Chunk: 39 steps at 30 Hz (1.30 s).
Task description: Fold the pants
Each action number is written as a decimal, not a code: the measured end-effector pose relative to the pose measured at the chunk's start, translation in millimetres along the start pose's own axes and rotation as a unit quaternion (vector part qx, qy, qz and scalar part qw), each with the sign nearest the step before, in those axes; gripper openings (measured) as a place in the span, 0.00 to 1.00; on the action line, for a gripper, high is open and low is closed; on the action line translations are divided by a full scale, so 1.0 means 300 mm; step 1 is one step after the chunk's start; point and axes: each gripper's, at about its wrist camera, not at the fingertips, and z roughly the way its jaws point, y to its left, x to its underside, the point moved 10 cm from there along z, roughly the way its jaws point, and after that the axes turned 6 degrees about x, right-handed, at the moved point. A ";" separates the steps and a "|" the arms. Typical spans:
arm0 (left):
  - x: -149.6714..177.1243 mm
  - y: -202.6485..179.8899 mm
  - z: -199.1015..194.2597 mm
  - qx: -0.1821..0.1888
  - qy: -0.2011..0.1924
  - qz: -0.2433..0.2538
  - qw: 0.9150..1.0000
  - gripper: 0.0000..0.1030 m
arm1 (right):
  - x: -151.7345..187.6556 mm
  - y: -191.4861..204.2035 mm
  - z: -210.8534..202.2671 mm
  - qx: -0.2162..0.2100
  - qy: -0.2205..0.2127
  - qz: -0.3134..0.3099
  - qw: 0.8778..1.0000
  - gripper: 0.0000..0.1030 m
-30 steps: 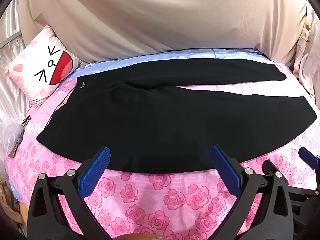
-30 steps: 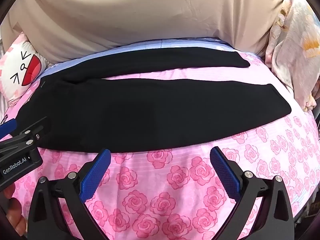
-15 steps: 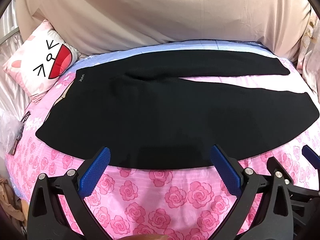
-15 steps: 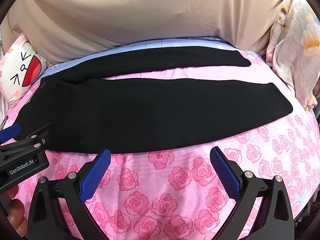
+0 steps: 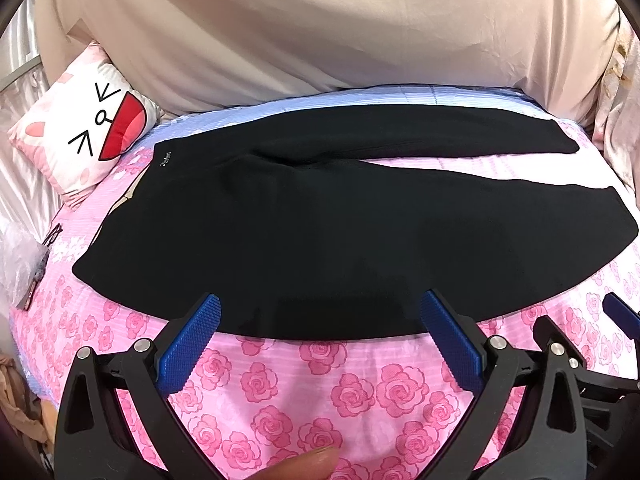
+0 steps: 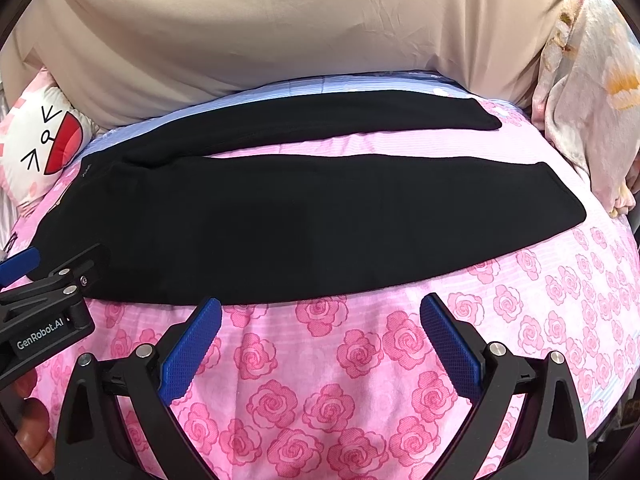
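Black pants (image 5: 320, 232) lie flat across the pink rose bedsheet (image 5: 320, 396), waistband at the left, two legs spread apart toward the right. They also show in the right wrist view (image 6: 320, 220). My left gripper (image 5: 320, 320) is open and empty, its blue fingertips over the near edge of the pants. My right gripper (image 6: 320, 320) is open and empty, just in front of the near edge of the near leg. The left gripper's body (image 6: 44, 304) shows at the left of the right wrist view, by the waistband end.
A white cartoon-face pillow (image 5: 84, 140) lies at the back left. A beige cover (image 5: 320, 28) rises behind the bed. A floral blanket (image 6: 592, 92) hangs at the right. A plastic bag (image 5: 20, 256) sits at the left bed edge.
Both grippers have drifted slightly; the pants sit a little higher and further left in the left wrist view. The pants have not been touched.
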 end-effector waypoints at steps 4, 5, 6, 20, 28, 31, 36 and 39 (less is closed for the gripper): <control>-0.005 -0.001 -0.009 -0.002 -0.003 -0.002 1.000 0.95 | -0.001 -0.001 -0.004 0.000 -0.001 0.000 1.000 0.95; -0.009 0.000 -0.008 -0.002 -0.002 -0.002 1.000 0.95 | -0.002 -0.001 -0.004 0.000 -0.001 0.000 1.000 0.95; -0.011 -0.001 -0.008 -0.002 -0.002 -0.002 1.000 0.95 | -0.004 -0.002 -0.005 0.000 -0.002 0.000 1.000 0.95; -0.020 0.000 -0.009 -0.002 -0.002 -0.001 1.000 0.95 | -0.013 -0.003 -0.016 -0.002 -0.003 0.001 1.000 0.95; -0.019 0.000 -0.010 0.000 -0.003 0.000 1.000 0.95 | -0.014 0.005 -0.018 -0.003 -0.002 -0.001 1.000 0.95; -0.018 0.001 -0.010 0.001 -0.003 -0.001 1.000 0.95 | -0.015 0.004 -0.018 -0.003 -0.002 0.000 1.000 0.95; -0.018 0.000 -0.011 0.000 -0.003 0.001 1.000 0.95 | -0.016 0.007 -0.017 -0.002 -0.002 0.000 1.000 0.95; -0.016 -0.002 -0.012 0.001 -0.003 0.002 1.000 0.95 | -0.015 0.007 -0.017 -0.002 -0.002 0.000 1.000 0.95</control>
